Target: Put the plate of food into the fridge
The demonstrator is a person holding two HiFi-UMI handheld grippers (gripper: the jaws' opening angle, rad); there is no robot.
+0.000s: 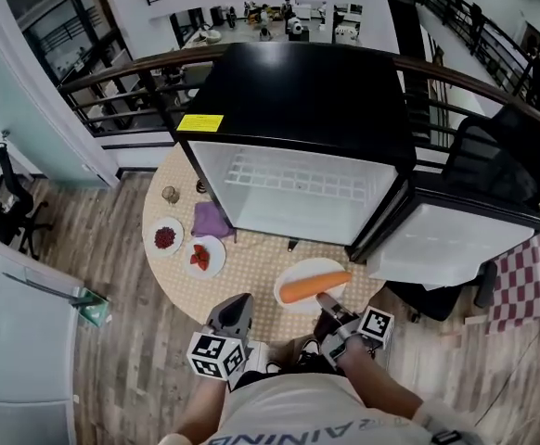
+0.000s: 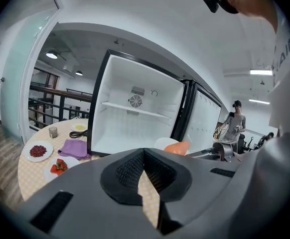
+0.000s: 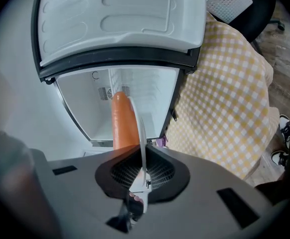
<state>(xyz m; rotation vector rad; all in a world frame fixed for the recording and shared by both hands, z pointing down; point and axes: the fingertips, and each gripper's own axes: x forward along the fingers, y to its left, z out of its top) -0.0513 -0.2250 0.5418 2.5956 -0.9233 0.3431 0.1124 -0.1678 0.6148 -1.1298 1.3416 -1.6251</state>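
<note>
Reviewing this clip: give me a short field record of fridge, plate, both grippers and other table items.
fridge: black fridge on the table, door open
plate: white plate with carrot, before the fridge, not yet inside
right gripper: shut on plate rim
left gripper: fingers together, holding nothing
other items: strawberry plate, red-berry plate, purple cloth

Glossy black fridge [image 1: 307, 91]; smooth plate [image 1: 296, 272]; checked cloth tablecloth [image 1: 251, 276]; wood-look floor [image 1: 112, 239], probably laminate.

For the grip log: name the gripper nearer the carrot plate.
Right. The right gripper grips the plate at its near rim; the left gripper hangs apart, to its left.
</note>
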